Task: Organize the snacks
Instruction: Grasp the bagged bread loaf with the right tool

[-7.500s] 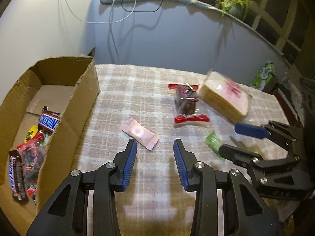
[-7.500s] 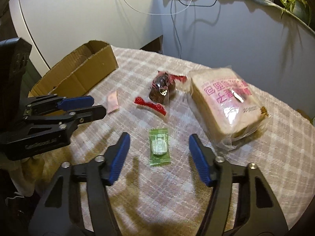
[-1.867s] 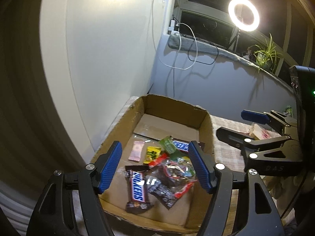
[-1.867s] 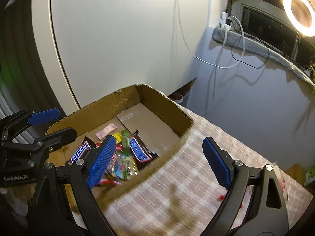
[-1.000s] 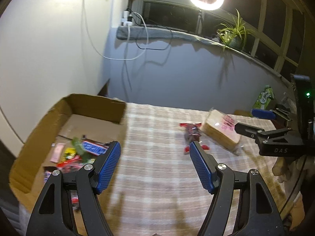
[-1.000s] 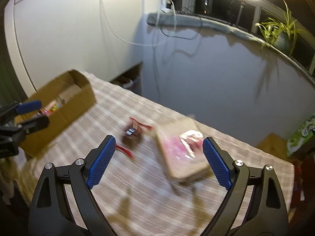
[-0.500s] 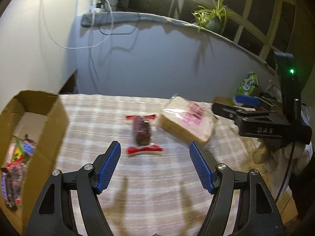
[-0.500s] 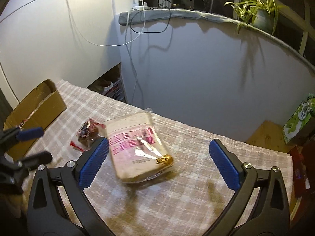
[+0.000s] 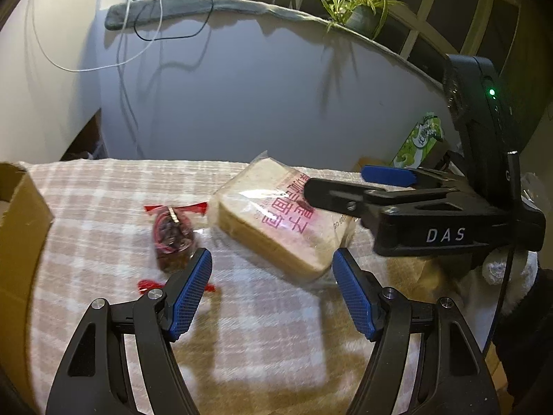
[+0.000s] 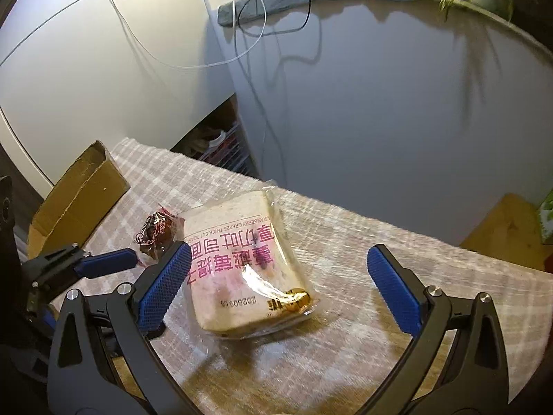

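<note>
- The left tool is held wide apart above the table, with nothing between its blue pads; bare checked cloth is seen in the gap.
- The right tool is spread to its widest, and nothing is pressed by its pads; the bag of sliced bread is seen between them, lying flat on the table.
- In the left wrist view the bag of sliced bread is found beyond the left tool's right finger, and it is partly covered by the right tool, which is seen from the side.
- A dark snack in a clear wrapper with red twisted ends is laid just to the left of the bread, close beyond the left pad of the left tool; one red end is hidden in part by that pad.
- In the right wrist view the same wrapped snack is seen touching or nearly touching the bread bag's left edge; which cannot be told.
- A cardboard box is placed at the table's left end, well apart from the bread; its inside is not shown.
- A potted plant is set on the ledge behind.
</note>
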### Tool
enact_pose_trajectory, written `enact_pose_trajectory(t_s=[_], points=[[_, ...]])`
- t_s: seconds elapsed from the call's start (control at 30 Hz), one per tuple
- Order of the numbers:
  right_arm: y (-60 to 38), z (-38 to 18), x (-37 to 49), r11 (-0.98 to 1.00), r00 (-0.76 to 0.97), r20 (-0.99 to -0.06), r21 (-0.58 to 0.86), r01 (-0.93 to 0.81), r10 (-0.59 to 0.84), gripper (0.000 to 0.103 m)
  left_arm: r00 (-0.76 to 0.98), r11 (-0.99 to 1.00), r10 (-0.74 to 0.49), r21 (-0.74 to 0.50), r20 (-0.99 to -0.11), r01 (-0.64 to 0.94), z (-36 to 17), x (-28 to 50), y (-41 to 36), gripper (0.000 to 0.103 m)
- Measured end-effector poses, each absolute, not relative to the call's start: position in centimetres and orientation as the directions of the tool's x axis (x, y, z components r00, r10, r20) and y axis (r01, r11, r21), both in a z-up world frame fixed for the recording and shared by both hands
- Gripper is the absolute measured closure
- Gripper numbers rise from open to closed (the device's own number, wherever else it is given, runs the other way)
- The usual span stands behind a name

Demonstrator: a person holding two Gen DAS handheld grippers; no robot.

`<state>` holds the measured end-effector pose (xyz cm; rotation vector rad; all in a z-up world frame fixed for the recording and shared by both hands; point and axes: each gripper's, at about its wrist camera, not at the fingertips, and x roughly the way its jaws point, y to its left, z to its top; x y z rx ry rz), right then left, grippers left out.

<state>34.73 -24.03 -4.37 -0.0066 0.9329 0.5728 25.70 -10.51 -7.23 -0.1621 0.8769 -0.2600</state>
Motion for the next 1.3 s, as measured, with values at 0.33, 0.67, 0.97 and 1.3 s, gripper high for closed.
enact_pose_trajectory(t_s=[0.33,0.67,0.97,1.3], points=[[-22.8,-6.5,36.2,0.822,0.368,-0.778,0.311,-0.478,0.509,0.000,0.605,0.957,-0.289,-0.239,-0.742,0.164,-8.1,27.2,-11.9,0.031],[-22.1,-7.4,36.5,0.795,0.309,-0.777,0.370,-0.481,0.549,0.012,0.601,0.947,-0.317,-0.286,-0.733,0.150,-8.8,27.7,-11.2,0.025],[-21.8,-7.4,36.0,0.784,0.279,-0.772,0.413,-0.463,0.571,0.027,0.586,0.935,-0.353,-0.295,-0.729,0.196,-9.0,27.8,-11.7,0.048],[-22.6,-6.4,34.0,0.801,0.302,-0.772,0.409,-0.437,0.559,0.032,0.603,0.932,-0.363,-0.277,-0.711,0.234,-8.4,26.0,-12.3,0.050]])
